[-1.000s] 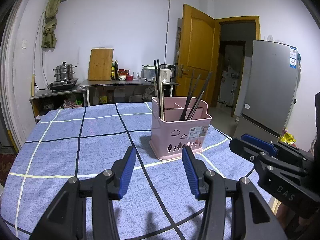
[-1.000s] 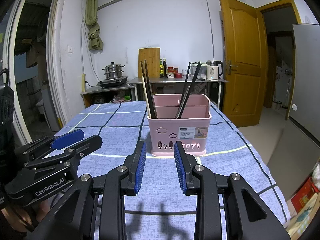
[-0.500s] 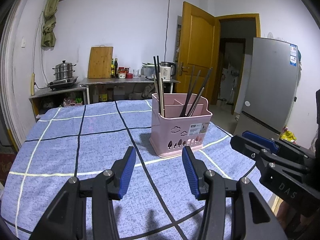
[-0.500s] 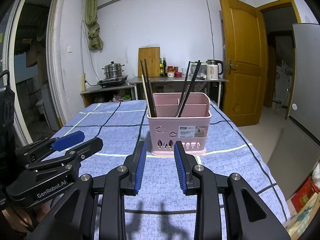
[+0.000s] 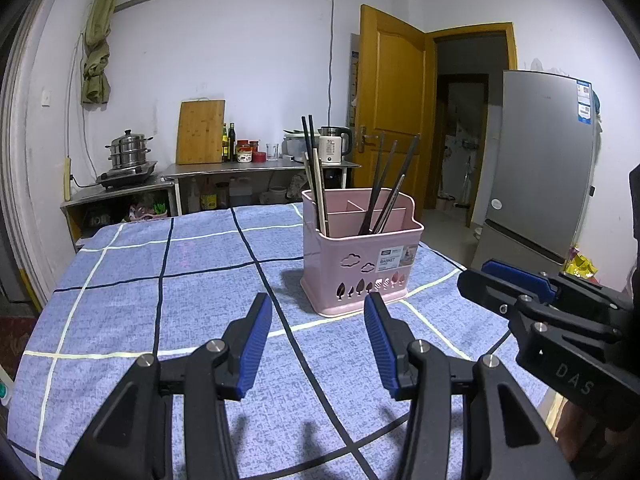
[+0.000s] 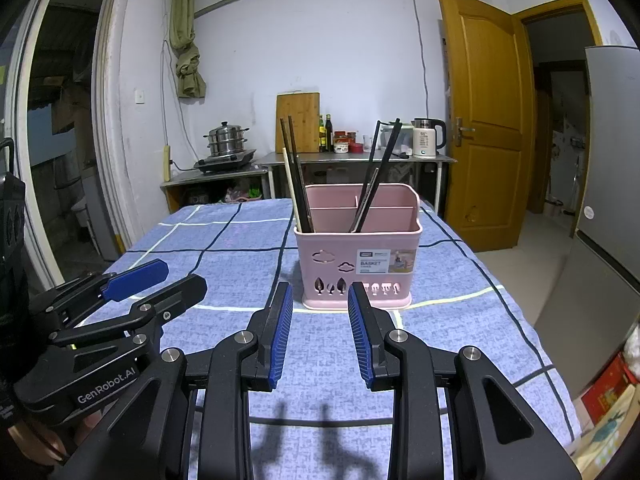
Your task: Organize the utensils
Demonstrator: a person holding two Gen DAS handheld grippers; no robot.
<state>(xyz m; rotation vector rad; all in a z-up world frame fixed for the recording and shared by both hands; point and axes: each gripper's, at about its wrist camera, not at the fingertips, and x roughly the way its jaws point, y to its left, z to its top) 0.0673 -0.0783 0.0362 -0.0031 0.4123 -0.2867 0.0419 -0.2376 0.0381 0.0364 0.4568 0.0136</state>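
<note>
Above the blue checked tablecloth [image 5: 120, 280], both black blue-padded grippers, left gripper [image 5: 318, 340] and right gripper [image 6: 316, 330], are hovering, jaws parted and holding nothing, facing the pink plastic utensil holder [image 6: 356, 256] labelled "BASKET".

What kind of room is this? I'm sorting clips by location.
Likely a home kitchen with a dining table: a stacked steel steamer pot on a burner, a silver fridge, and a bamboo cutting board.

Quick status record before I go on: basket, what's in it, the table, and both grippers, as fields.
basket: pink utensil basket, upright on the blue checked tablecloth
contents: chopsticks at its left end, another bunch leaning right near the middle divider
loose utensils on cloth: none visible
left gripper: open, empty, short of the basket
right gripper: open, empty, aimed at the basket front
</note>
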